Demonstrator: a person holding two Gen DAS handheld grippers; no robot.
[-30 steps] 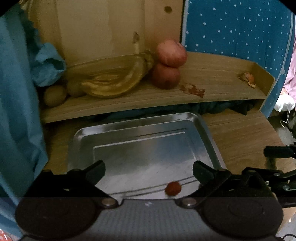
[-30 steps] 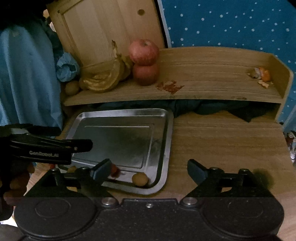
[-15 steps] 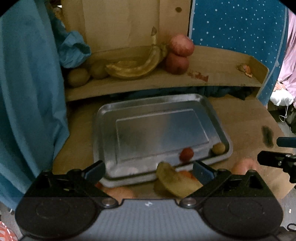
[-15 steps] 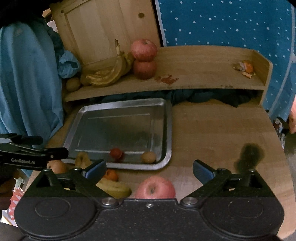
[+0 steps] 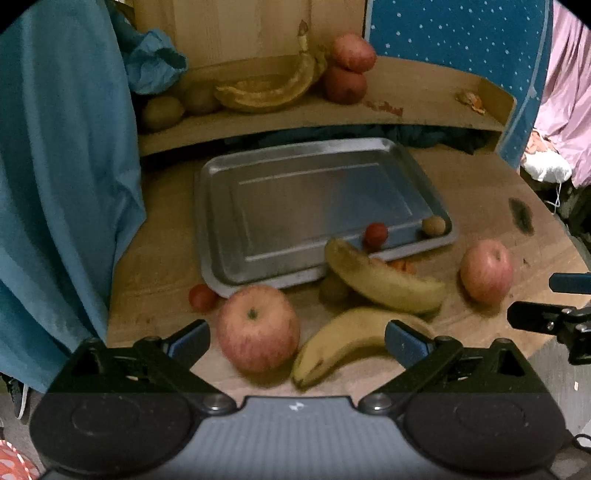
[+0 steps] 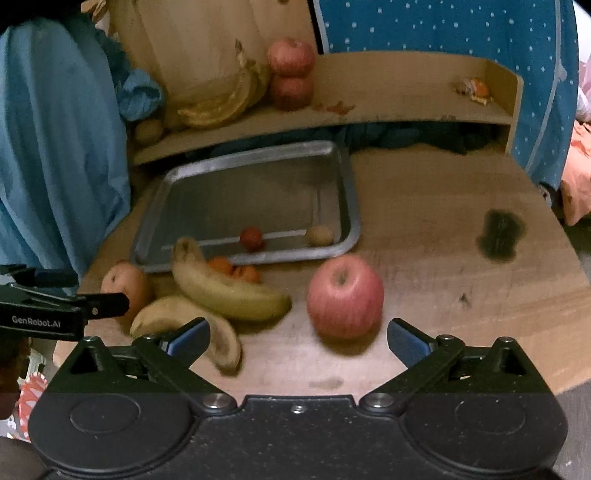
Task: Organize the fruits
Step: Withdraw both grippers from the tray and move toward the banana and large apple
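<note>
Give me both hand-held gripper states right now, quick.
Left hand-held gripper: open, holding nothing; an apple lies ahead.
Right hand-held gripper: open, holding nothing.

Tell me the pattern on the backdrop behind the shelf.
Blue backdrop with small white dots, clearest in the right wrist view.

In the right wrist view the left apple (image 6: pixel 127 284) was partly hidden behind the left gripper (image 6: pixel 110 304), the small orange fruits (image 6: pixel 232 269) near the tray's (image 6: pixel 349 206) front edge were half covered by a banana (image 6: pixel 229 291), and motion blur softened every outline.
</note>
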